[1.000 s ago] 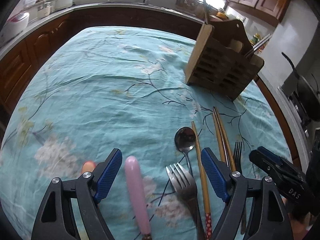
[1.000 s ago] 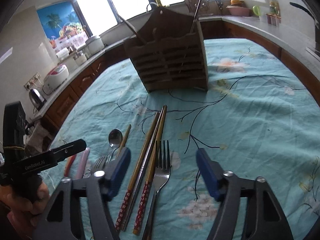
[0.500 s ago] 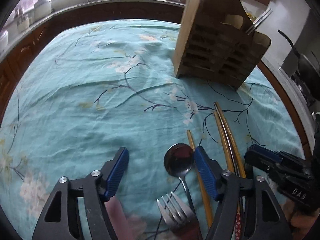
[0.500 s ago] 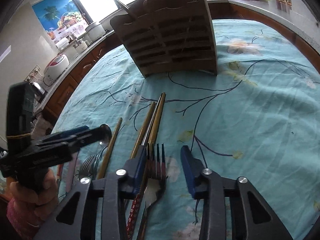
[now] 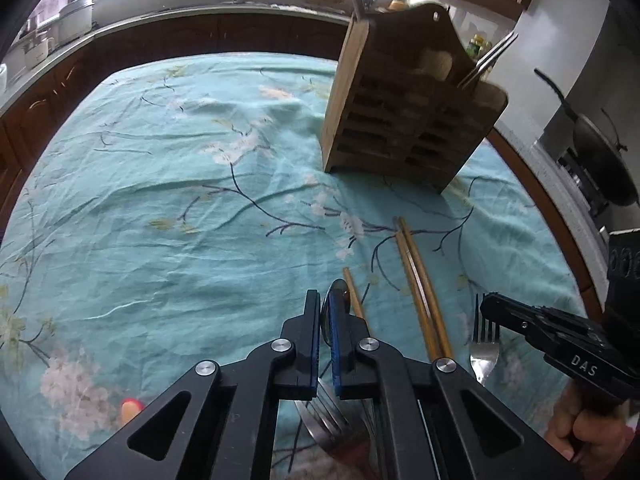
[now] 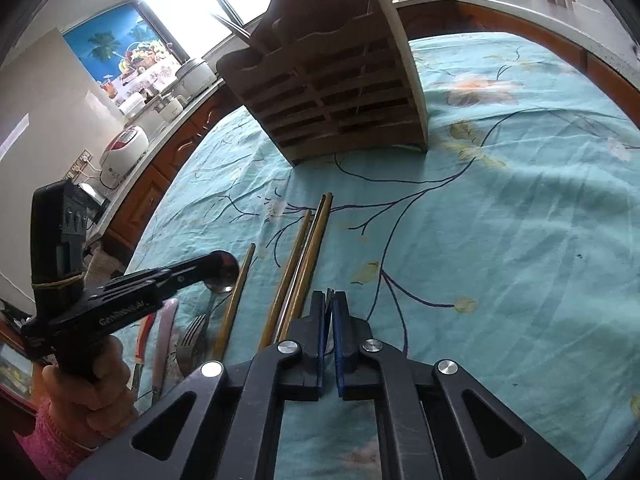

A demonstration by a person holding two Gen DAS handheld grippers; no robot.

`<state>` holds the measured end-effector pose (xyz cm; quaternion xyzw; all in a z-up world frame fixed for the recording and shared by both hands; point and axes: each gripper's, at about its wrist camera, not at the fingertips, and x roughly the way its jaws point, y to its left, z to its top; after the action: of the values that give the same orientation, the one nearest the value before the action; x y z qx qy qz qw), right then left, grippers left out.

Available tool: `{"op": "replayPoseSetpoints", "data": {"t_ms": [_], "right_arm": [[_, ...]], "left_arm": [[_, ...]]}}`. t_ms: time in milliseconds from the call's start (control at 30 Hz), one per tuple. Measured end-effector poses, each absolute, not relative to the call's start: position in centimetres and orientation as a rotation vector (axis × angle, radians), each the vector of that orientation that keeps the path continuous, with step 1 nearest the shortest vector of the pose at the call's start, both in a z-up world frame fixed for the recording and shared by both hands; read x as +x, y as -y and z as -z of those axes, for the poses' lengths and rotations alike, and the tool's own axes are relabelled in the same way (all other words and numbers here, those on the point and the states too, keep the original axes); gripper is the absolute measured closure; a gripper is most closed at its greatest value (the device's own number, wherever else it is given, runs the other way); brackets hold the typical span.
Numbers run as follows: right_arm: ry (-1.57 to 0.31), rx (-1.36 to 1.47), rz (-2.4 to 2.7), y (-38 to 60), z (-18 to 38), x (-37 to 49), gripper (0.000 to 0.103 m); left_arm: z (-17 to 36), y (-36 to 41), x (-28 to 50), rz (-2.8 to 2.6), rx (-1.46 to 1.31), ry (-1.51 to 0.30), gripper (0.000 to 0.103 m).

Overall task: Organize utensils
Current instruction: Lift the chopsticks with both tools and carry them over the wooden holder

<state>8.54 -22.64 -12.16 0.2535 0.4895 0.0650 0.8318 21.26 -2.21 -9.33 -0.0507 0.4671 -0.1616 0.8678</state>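
My left gripper [image 5: 327, 312] is shut on the steel spoon [image 5: 329, 300], its bowl edge-on between the blue pads; the spoon bowl shows in the right wrist view [image 6: 224, 276]. My right gripper [image 6: 329, 312] is shut on a steel fork [image 6: 329, 294]; in the left wrist view the fork [image 5: 485, 344] pokes out from that gripper [image 5: 520, 322]. A wooden slatted utensil holder [image 5: 408, 120] stands at the table's far side, also in the right wrist view [image 6: 336, 84]. Wooden chopsticks [image 5: 420, 280] lie between the grippers.
A second fork [image 5: 324, 420] lies under my left gripper. A pink-handled utensil [image 6: 162, 340] and an orange-handled one [image 6: 142, 340] lie at the left. The teal flowered tablecloth [image 5: 160, 200] covers the round table. Counters with appliances ring the room; a wok [image 5: 596, 148] sits at right.
Both grippers moved forward and closed: the left shut on the spoon, the right shut on the fork. Both were open a second ago.
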Motion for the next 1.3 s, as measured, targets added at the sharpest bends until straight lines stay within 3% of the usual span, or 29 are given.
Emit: {"op": "replayPoseSetpoints", "data": {"t_ms": [1300], "right_arm": [[-0.680,0.339,0.042,23.7,0.3,4.4,0.101]], "left_arm": [[-2.2,-3.9,8.3,0.209,-0.160,-0.617,0.101]]}}
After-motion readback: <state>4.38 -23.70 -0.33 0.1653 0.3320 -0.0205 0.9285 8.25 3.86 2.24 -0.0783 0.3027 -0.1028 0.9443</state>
